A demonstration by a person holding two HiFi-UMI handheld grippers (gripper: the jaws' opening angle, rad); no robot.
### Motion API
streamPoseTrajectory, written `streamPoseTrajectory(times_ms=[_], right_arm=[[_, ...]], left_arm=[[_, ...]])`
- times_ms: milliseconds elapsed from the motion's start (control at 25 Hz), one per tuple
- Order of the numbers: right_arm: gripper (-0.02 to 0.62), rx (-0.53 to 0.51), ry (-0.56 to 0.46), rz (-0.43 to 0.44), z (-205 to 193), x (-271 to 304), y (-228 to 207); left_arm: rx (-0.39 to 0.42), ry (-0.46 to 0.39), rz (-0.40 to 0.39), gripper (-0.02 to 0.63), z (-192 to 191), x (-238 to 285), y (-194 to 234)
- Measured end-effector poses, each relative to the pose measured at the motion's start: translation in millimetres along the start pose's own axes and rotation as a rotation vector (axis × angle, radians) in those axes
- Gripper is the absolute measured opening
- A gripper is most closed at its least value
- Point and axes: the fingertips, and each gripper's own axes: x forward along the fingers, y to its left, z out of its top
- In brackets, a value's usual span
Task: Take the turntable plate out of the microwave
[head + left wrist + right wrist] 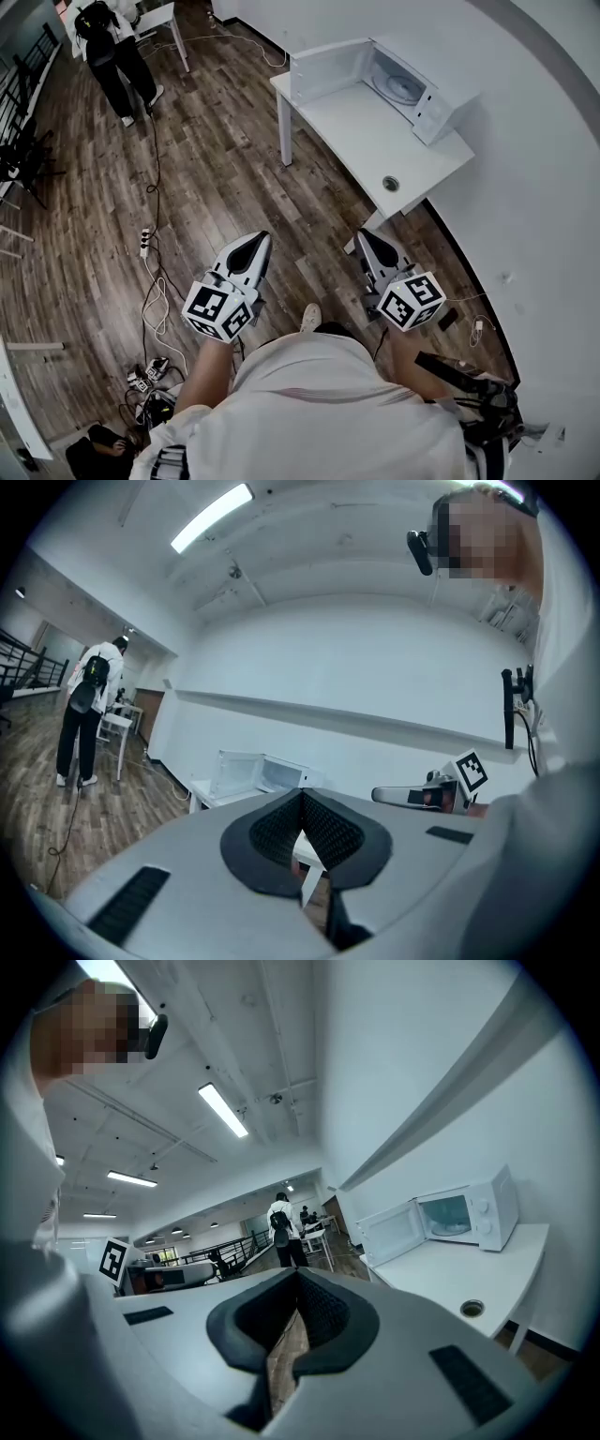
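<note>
The plate [404, 88] is a round, pale glass disc. It lies flat on the bottom of the microwave [436, 111], inside the cavity. From the head view it shows as a light oval with a fainter ring inside it. From the right gripper view it is only a bluish-white shape low in the cavity, too small to show rim or markings.

The microwave is white, with its control panel on the right of the cavity. Its door [326, 70] is swung wide open to the left. Nothing but the plate can be made out inside. It stands at the far end of a white table [370, 141] set against a white wall. A round hole [391, 183] sits in the tabletop near the nearer end, and what is in it cannot be told.

The left gripper [257, 246] and right gripper [366, 238] are side by side over the wooden floor [234, 169], well apart from the table and pointing towards it. The jaws of each are closed, pad against pad, with nothing between them.

In the left gripper view the microwave is small and its open door faces the camera, so the plate cannot be picked out there. The wearer's torso fills the bottom of the head view and hides both hands. A person [111, 47] stands far off at the top left, and cables [155, 281] trail across the floor.
</note>
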Motion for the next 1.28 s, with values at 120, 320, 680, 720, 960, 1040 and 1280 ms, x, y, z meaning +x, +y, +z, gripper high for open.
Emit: streamPoseTrajectory(times_ms=[120, 320, 680, 720, 960, 1040, 1280], right_arm=[[0.003, 0.014, -0.002, 0.015, 6.9, 8.7, -26.1], [0.003, 0.039, -0.025, 0.030, 17.0, 20.3, -53.8], [0.003, 0.057, -0.008, -0.002, 12.8, 40.0, -96.2], [0.003, 0.053, -0.005, -0.007, 12.6, 44.2, -100.4], [0.003, 0.031, 0.001, -0.036, 27.1, 80.7, -129.8], [0.003, 0.024, 0.000, -0.043, 33.4, 100.1, -137.1], [0.003, 0.018, 0.000, -0.078, 49.4, 165.7, -151.5]], left_arm=[[0.018, 0.003, 0.002, 0.011, 5.2, 26.9, -6.4], [0.034, 0.032, -0.004, 0.011, 6.5, 62.9, -8.4], [0.005, 0.045, -0.045, 0.011, 3.6, 117.8, 7.4], [-0.001, 0.047, -0.053, 0.011, 1.7, 124.0, 10.9], [-0.015, 0.037, -0.098, 0.011, 11.7, 172.1, 38.7], [-0.014, 0.038, -0.108, 0.011, 16.7, 186.0, 54.4], [-0.048, 0.040, -0.137, 0.011, 33.9, 221.7, 117.9]])
